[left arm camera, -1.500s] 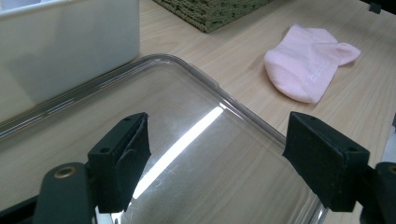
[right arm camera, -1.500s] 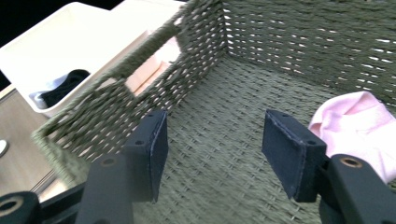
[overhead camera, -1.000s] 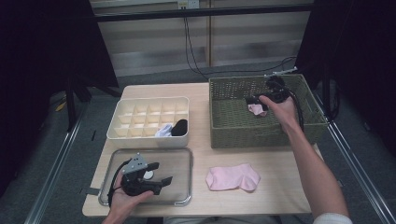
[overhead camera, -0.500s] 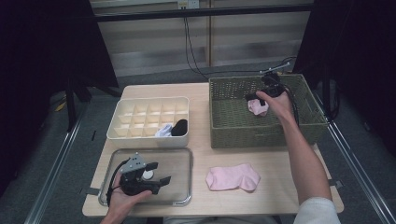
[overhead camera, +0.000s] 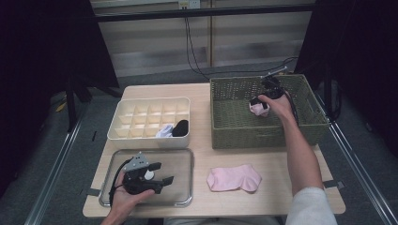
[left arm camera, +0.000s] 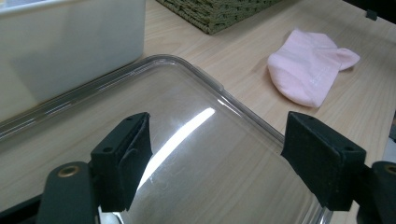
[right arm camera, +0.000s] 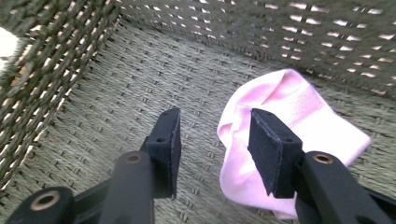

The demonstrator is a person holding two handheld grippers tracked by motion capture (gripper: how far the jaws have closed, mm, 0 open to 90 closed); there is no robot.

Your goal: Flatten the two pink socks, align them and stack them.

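From the high view, the right gripper point(overhead camera: 261, 101) reaches down into the woven basket point(overhead camera: 234, 129) at the table's far right, right at a bunched pink sock point(overhead camera: 258, 109) lying on the basket floor; the left gripper point(overhead camera: 159, 177) rests over the clear tray point(overhead camera: 183, 161) at the near left, well apart from the basket, so the right hand is plainly the one placed for the pickup. A second pink sock point(overhead camera: 233, 178) lies flat on the table in front of the basket, its long axis running left to right, and the divided box point(overhead camera: 141, 115) holds a white and a dark sock in its near cells. In the left gripper view the jaws stand spread wide with nothing between them above the tray point(left arm camera: 196, 88), the flat sock point(left arm camera: 308, 70) off to the upper right. In the right gripper view the jaws have just been closing and stand partly apart; the sock in the basket point(right arm camera: 289, 121) lies to the right of the gap, its edge behind the right pad point(right arm camera: 271, 149), nothing yet pinched. Its long axis runs from lower left to upper right. To my eye the gripper needs to shift right, toward the sock, before the squeeze.
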